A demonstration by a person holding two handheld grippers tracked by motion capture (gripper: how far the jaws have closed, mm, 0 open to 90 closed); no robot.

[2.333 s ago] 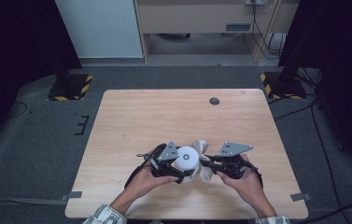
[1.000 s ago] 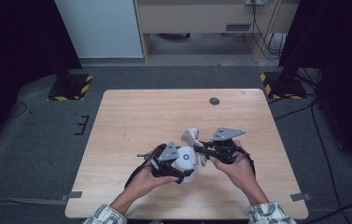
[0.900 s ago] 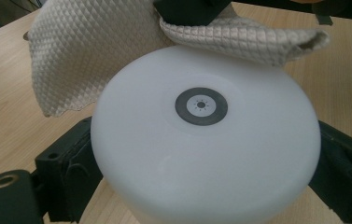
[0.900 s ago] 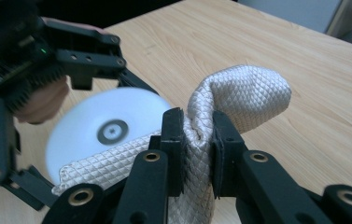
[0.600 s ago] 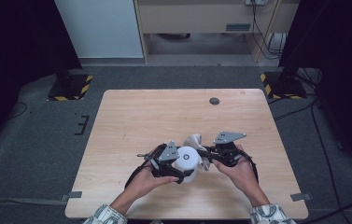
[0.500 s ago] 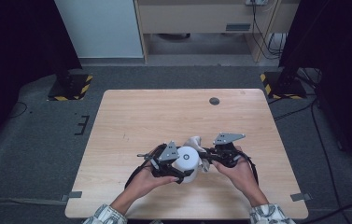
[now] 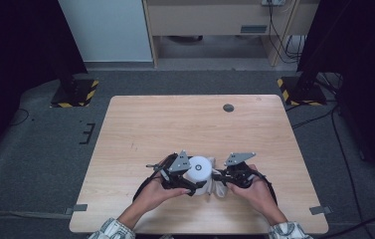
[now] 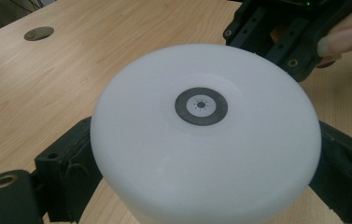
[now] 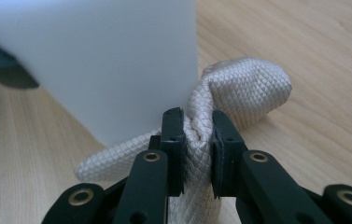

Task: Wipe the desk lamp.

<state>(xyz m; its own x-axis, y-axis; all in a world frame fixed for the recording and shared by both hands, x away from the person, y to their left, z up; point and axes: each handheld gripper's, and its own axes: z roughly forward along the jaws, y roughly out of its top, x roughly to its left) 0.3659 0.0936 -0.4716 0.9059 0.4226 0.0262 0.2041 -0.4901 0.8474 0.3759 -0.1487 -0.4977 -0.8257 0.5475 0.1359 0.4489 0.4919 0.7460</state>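
A white cylinder [image 7: 199, 169] [image 8: 201, 140] with a small dark ring on its flat end stands near the table's front edge. My left gripper [image 7: 182, 181] [image 8: 201, 186] is shut on it, a jaw on either side. A beige quilted cloth [image 7: 218, 186] [image 9: 239, 88] lies bunched against the cylinder's [image 9: 94, 56] right side. My right gripper [image 7: 221, 178] [image 9: 198, 140] is shut on a fold of that cloth, pinching it tightly right beside the white wall. In the left gripper view the right gripper [image 8: 281, 42] sits just behind the cylinder.
A light wooden table [image 7: 175, 124] carries everything, with a round dark cable hole [image 7: 229, 107] near its far right. Two hands [image 7: 254, 191] hold the grippers at the front edge. Black stands with striped bases [image 7: 75, 92] flank the table on the grey floor.
My right gripper has come down and left with the cloth, from lifted above the cylinder to low against its right side. The left gripper and cylinder have held still.
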